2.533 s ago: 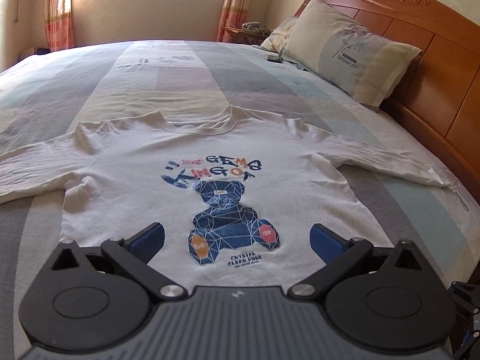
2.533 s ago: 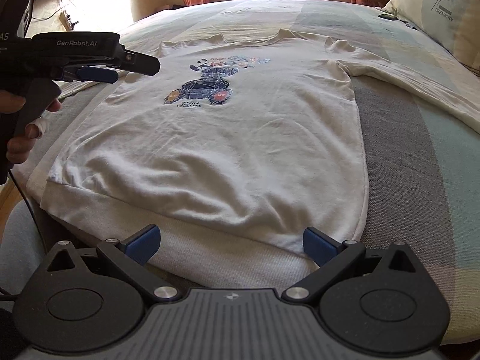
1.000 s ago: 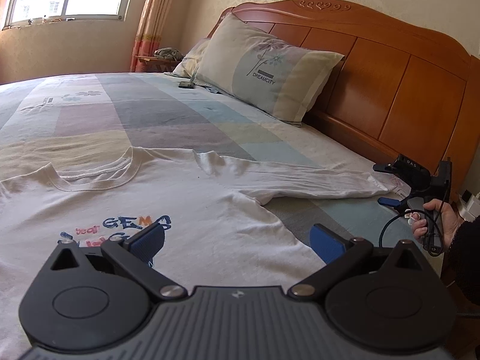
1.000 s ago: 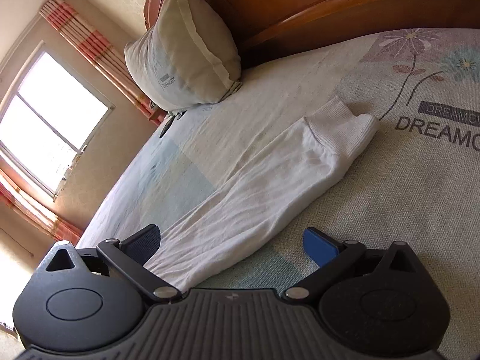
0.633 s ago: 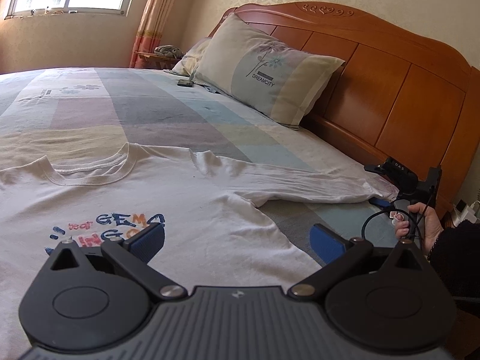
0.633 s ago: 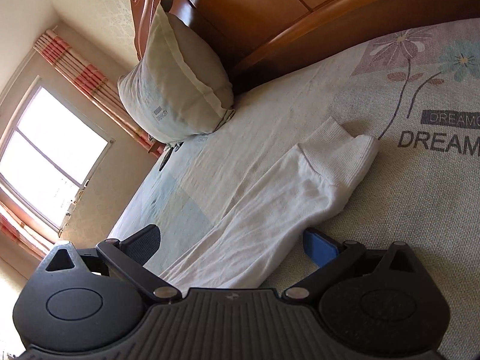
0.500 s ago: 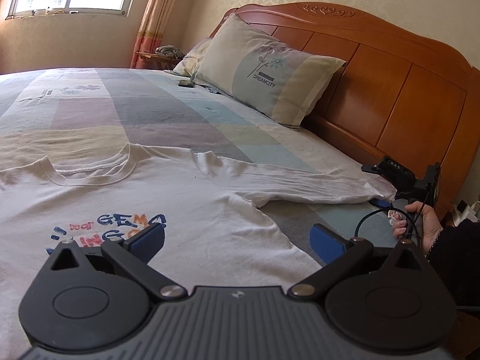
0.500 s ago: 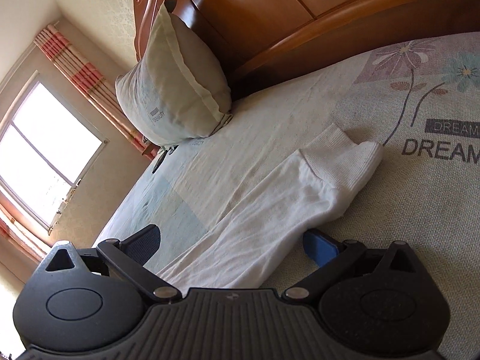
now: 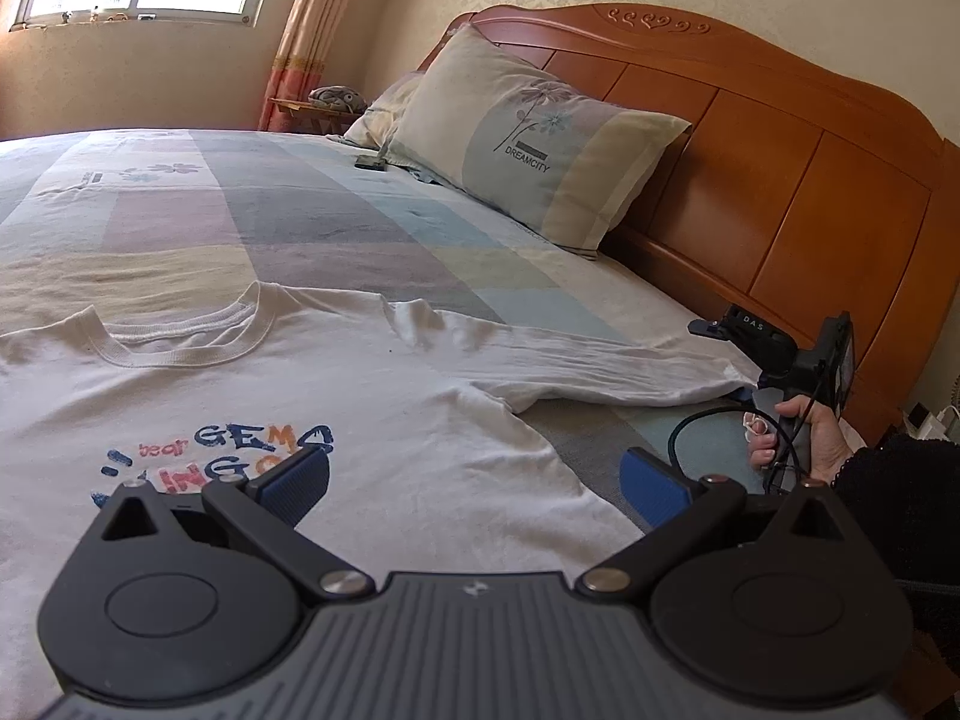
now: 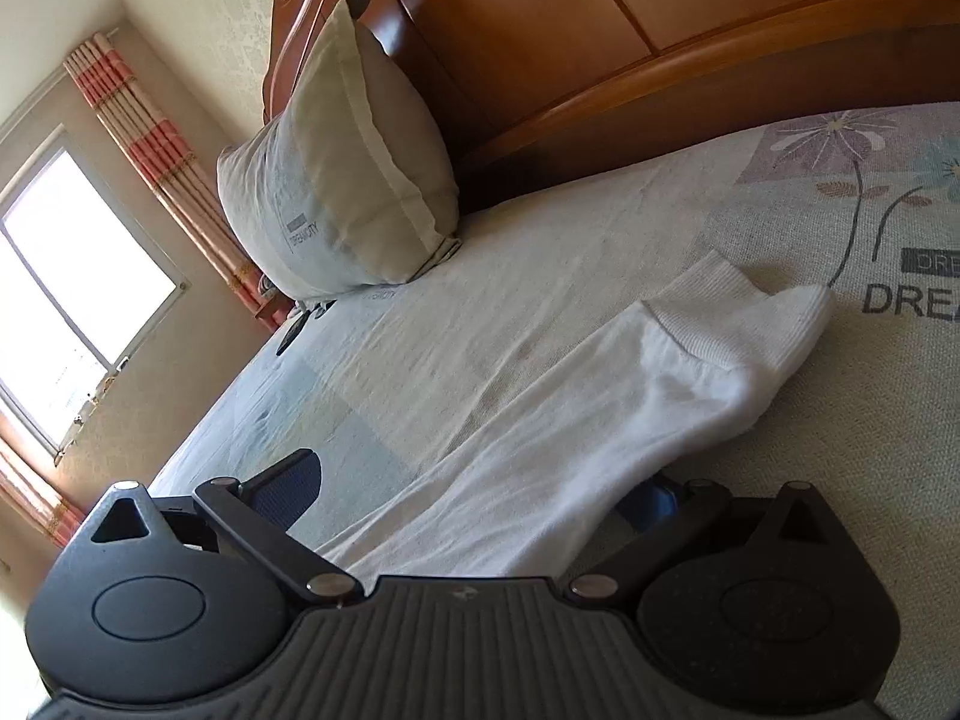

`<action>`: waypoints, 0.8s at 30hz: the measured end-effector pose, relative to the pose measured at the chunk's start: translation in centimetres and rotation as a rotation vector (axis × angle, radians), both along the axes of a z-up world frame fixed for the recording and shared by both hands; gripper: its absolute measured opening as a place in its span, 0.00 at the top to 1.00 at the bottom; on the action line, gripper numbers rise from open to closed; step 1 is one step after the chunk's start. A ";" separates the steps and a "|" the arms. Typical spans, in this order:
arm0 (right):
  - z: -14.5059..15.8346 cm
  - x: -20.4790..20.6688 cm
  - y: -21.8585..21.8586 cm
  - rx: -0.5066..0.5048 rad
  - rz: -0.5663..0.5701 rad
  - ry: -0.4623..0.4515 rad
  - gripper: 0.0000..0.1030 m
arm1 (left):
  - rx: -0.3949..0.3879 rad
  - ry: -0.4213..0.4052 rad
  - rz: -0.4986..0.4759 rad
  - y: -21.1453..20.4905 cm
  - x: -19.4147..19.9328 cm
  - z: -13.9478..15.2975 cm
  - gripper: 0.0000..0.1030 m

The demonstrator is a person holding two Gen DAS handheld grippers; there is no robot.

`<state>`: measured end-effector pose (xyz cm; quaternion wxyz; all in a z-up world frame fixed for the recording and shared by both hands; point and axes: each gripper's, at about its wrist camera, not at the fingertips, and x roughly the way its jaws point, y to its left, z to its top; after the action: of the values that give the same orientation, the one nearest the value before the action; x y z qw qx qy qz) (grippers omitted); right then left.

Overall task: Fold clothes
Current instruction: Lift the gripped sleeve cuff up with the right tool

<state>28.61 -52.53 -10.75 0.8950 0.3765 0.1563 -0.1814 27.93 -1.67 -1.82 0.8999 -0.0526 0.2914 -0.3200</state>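
Nothing looks folded yet: the shirt [image 9: 312, 396] lies flat across the lower half of the frame on the bed [image 9: 240, 222], collar toward the window, sleeve [image 10: 600, 408] stretching toward the headboard. The right gripper [image 10: 480, 489], jaws apart, straddles that sleeve; the left gripper [image 9: 474, 474] hovers open over the print.

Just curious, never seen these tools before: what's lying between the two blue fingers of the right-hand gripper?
The sweatshirt's long white sleeve. It runs through the open right gripper, its ribbed cuff flat on the bedspread beyond. The right wrist view shows it.
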 end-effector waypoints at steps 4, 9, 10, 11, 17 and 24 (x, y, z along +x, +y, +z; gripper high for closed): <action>0.0 1.3 -0.5 -0.032 -0.003 0.008 0.00 | 0.020 -0.019 -0.030 0.0 -0.4 0.3 0.01; 0.7 1.9 -1.6 0.057 -0.022 -0.061 0.00 | 0.089 -0.061 -0.065 0.8 -0.6 0.9 0.01; 1.1 1.9 -1.4 0.057 -0.004 -0.080 0.00 | 0.099 -0.063 -0.079 1.0 -0.6 1.0 0.01; 1.5 1.8 -1.2 0.059 0.010 -0.098 0.00 | 0.112 -0.072 -0.101 1.1 -0.8 1.1 0.01; 3.6 1.7 0.0 0.085 0.065 -0.143 0.00 | 0.170 -0.173 -0.197 1.9 -2.4 1.2 0.01; 6.1 2.9 2.1 0.046 0.113 -0.109 0.00 | 0.203 -0.113 -0.303 2.2 -2.8 1.2 0.01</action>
<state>31.50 -50.46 -4.68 0.9020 0.3971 0.1322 -0.1063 25.12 0.50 -0.66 0.8571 0.1008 0.2758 -0.4232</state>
